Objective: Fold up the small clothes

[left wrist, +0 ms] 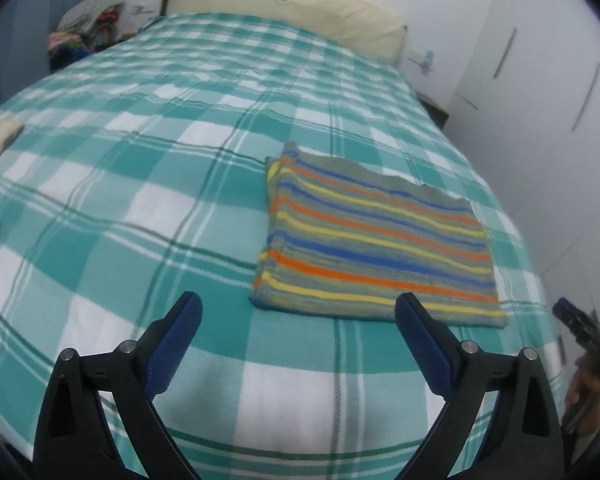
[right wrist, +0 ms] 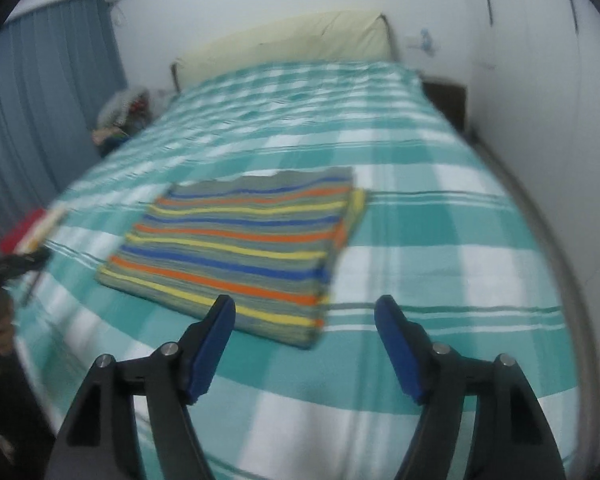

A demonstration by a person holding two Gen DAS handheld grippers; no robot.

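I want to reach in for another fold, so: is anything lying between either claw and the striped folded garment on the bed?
Nothing visible does. Only bare teal-and-white checked bedspread lies between the open left claw and the grey garment with orange, yellow and blue stripes. The open right claw hangs just short of the garment's near edge, with nothing between.

The left gripper (left wrist: 298,312) is built of two matte black arms, each shaped like a broad wedge with a triangular recess moulded into it. Two round silver pins are set in the top of each arm. The fingers (left wrist: 180,344) are faced with dark blue pads of finely ribbed texture. The right gripper (right wrist: 305,314) is made the same way: black arms with triangular recesses, paired silver pins, and blue ribbed pads (right wrist: 398,350). At the edge of each view the other gripper is seen blurred and dark, with a hand (left wrist: 584,392) around its handle.
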